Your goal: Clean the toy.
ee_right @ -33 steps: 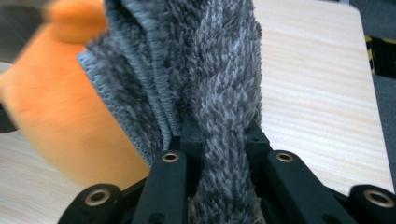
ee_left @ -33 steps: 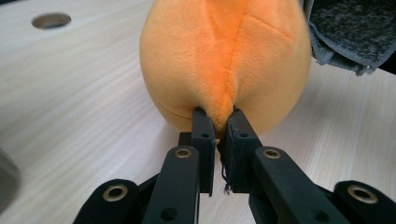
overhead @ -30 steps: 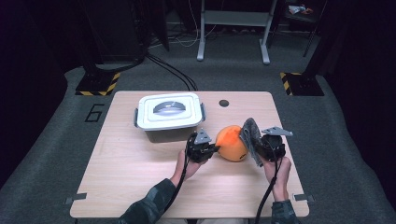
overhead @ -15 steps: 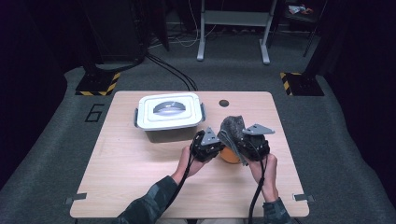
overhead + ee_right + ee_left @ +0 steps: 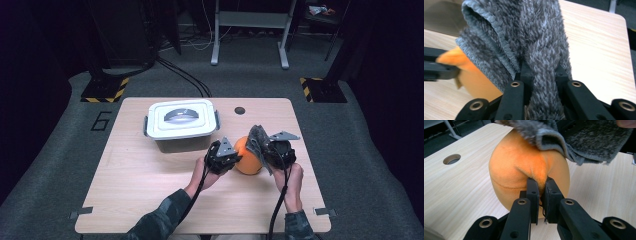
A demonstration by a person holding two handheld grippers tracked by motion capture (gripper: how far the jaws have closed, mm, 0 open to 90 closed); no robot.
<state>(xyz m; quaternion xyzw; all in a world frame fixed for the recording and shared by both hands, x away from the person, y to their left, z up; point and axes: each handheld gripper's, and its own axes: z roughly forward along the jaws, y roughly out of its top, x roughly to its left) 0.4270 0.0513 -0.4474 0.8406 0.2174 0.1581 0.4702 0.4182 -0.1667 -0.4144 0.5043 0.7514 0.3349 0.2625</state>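
An orange plush ball (image 5: 247,159) sits on the wooden table (image 5: 150,190), right of centre. My left gripper (image 5: 231,161) is at its left side, shut on a pinched fold of the orange plush (image 5: 524,162). My right gripper (image 5: 262,145) is at the ball's right, shut on a fuzzy grey cloth (image 5: 541,42). The grey cloth (image 5: 257,140) drapes against the top right of the ball, and its edge (image 5: 584,142) overhangs the plush in the left gripper view. A sliver of the orange plush (image 5: 456,58) shows beside the cloth in the right gripper view.
A white lidded plastic box (image 5: 181,122) stands at the back left of the table, just behind my left gripper. A round cable hole (image 5: 240,110) lies near the far edge. Black-and-yellow floor plates (image 5: 106,89) and a metal stand (image 5: 250,30) sit beyond the table.
My right gripper has carried the grey cloth leftward, from beside the ball onto its top right side. The left gripper has kept its grip on the plush and barely moved.
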